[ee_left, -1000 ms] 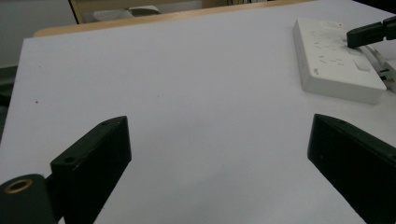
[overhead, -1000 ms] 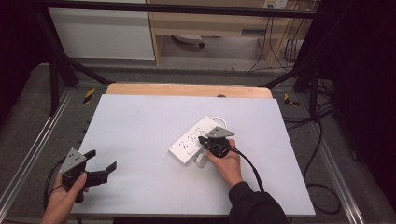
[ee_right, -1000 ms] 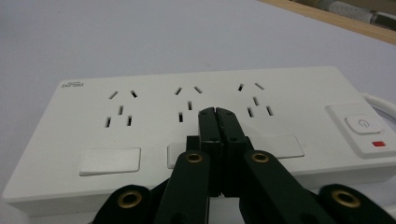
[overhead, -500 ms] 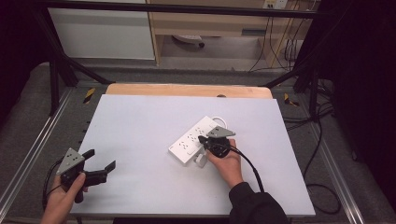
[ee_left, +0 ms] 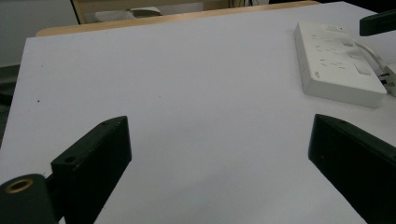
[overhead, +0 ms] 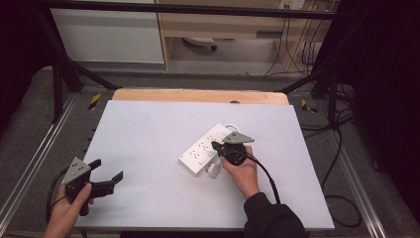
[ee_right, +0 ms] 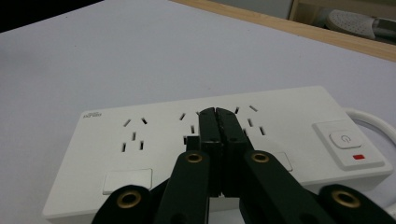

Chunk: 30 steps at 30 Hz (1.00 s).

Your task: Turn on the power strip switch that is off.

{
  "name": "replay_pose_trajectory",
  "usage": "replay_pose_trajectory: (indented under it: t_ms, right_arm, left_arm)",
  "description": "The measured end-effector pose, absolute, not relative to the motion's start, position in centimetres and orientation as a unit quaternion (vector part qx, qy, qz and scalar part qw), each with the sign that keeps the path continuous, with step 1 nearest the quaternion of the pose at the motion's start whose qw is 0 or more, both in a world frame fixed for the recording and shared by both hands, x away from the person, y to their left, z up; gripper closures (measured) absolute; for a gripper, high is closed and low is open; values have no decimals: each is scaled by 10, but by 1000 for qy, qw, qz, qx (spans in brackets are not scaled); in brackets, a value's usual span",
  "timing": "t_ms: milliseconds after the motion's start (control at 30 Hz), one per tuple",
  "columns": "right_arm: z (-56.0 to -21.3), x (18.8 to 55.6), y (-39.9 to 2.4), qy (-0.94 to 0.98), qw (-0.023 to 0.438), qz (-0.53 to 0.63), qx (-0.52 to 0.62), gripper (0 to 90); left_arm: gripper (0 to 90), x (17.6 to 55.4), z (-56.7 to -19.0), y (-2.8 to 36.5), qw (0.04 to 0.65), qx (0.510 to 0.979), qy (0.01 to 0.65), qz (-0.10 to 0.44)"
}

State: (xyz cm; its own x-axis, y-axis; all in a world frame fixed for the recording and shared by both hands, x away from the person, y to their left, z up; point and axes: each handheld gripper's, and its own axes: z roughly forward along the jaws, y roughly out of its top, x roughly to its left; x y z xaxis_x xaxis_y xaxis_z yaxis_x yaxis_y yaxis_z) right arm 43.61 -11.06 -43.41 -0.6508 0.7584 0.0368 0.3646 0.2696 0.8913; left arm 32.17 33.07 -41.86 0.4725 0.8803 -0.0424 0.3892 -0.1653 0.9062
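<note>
Work in hand: the right tongs [ee_right: 218, 122] press down on the top of the white power strip [overhead: 208, 148], apparently on or just above its middle sockets.
Power strip, place: it lies flat on the white tabletop [overhead: 148, 134], slanted, a little right of the middle; its white cable [ee_right: 373, 122] loops off the switch end.
Right tongs: clenched, jaws tight together with nothing between them; tips over the strip's face, between two socket groups.
Left tongs [overhead: 108, 179]: released, jaws wide apart and holding nothing, well apart from the strip, toward the tabletop's near left corner.
Progress: judged early; no plug sits in any socket, and whether the power button [ee_right: 344, 138] has been pushed cannot be told. A small white part [overhead: 213, 169], perhaps the plug, lies just beside the strip's near edge.
Left to do: likely the actual pressing or plugging.
Count, power strips: one.
Count, tongs: two.
Count, power buttons: one.
Count, socket groups seen from the right gripper view: about three.
</note>
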Motion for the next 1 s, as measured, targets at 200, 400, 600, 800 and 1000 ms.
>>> replay_pose_trajectory:
  t_ms: [200,400,600,800,1000]
  right_arm:
    - [-432,437,-113,767,202,486,368,900]
    - [-426,437,-118,759,201,495,373,900]
    - [-423,438,-121,755,200,498,377,897]
    - [-419,440,-125,747,199,502,388,801]
    - [-414,441,-131,736,199,504,405,633]
  left_arm:
    - [61,322,-419,331,469,720,442,259]
    - [62,322,-419,330,469,720,443,258]
    - [62,322,-420,330,467,721,442,257]
    - [62,322,-420,330,467,721,443,256]
    - [62,322,-420,330,467,721,443,255]
